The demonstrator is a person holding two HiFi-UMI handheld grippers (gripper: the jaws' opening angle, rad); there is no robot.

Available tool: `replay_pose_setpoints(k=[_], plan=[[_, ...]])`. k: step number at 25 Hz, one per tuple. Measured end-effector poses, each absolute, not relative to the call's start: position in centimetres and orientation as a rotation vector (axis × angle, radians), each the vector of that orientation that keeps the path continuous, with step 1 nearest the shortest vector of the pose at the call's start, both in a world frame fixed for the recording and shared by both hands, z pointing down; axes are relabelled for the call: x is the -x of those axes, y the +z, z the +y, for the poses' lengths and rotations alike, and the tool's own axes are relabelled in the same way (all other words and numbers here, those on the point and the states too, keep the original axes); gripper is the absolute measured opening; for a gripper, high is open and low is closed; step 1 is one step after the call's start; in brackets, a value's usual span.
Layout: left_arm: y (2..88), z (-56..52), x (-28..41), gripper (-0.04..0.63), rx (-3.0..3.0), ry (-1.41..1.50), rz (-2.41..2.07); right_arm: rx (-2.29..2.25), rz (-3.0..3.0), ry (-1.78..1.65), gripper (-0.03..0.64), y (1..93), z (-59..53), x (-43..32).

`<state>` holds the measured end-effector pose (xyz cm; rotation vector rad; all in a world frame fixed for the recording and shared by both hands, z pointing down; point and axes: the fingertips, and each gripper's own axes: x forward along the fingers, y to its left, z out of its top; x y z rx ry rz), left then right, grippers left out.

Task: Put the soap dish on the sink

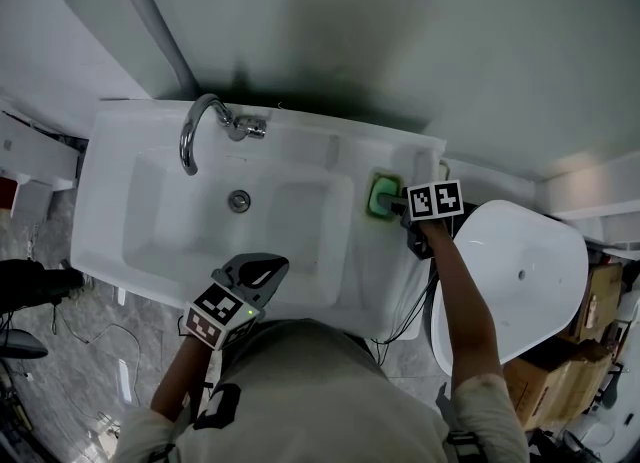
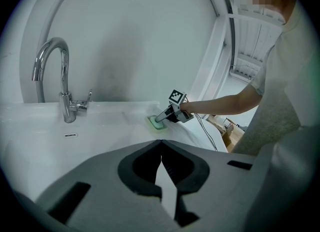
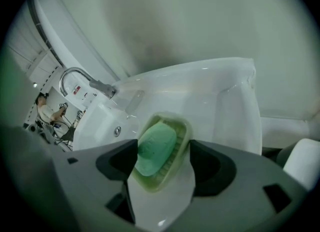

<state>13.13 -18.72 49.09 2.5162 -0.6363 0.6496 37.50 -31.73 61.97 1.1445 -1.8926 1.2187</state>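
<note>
A pale green soap dish (image 1: 383, 198) with a green bar of soap (image 3: 156, 148) in it rests on the sink's right ledge (image 1: 350, 251). My right gripper (image 1: 392, 207) reaches down over the dish, and its jaws stand open on either side with the dish (image 3: 183, 130) between them. A strip of white ledge shows beside the right jaw. The left gripper view shows the same dish (image 2: 153, 123) under the right gripper (image 2: 161, 118). My left gripper (image 1: 268, 269) hovers at the sink's front edge, its tips (image 2: 161, 146) together with nothing held.
A chrome faucet (image 1: 200, 121) stands at the back of the white sink (image 1: 150, 131), with a drain (image 1: 238, 201) in the basin. A white tub (image 1: 520, 271) sits right of the sink, with cardboard boxes (image 1: 600, 301) beyond. Cables lie on the floor at the left.
</note>
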Motion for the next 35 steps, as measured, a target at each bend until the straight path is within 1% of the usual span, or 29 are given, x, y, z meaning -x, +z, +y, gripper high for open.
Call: replay_pose_setpoints(k=[3,5,10,16,26,33,34,35], plan=[[49.0,-18.6,-13.2,0.020,-2.516,0.650,-0.642,-1.142,-1.893,1.142,0.349,61.9,-32.0,-37.7],[48.9,-18.6,-13.2,0.020,-2.522,0.649,-0.648,-1.139,-1.885,1.071,0.385,61.8,-32.3,-38.1],[48.7,-18.5,-12.8,0.020,-2.518,0.646,-0.671,-1.141,-1.877,0.941,0.387,61.4,-33.3,-38.6],[48.5,-18.3,-12.8,0.020,-2.527,0.642,-0.675,-1.097,-1.888,0.935,0.403,61.6,-33.6,-38.7],[48.2,-17.8,-12.8,0.020,-2.538,0.641,-0.687,-1.070,-1.862,0.841,0.400,61.3,-33.1,-38.9],[47.3,-17.7,-11.5,0.020,-2.548,0.616,-0.742,-1.153,-1.825,0.805,0.401,61.0,-32.9,-39.2],[47.1,-17.6,-11.2,0.020,-2.549,0.611,-0.752,-1.166,-1.815,0.818,0.410,61.1,-32.8,-39.4],[47.0,-17.5,-10.9,0.020,-2.550,0.607,-0.759,-1.179,-1.802,0.836,0.436,61.1,-32.6,-39.6]])
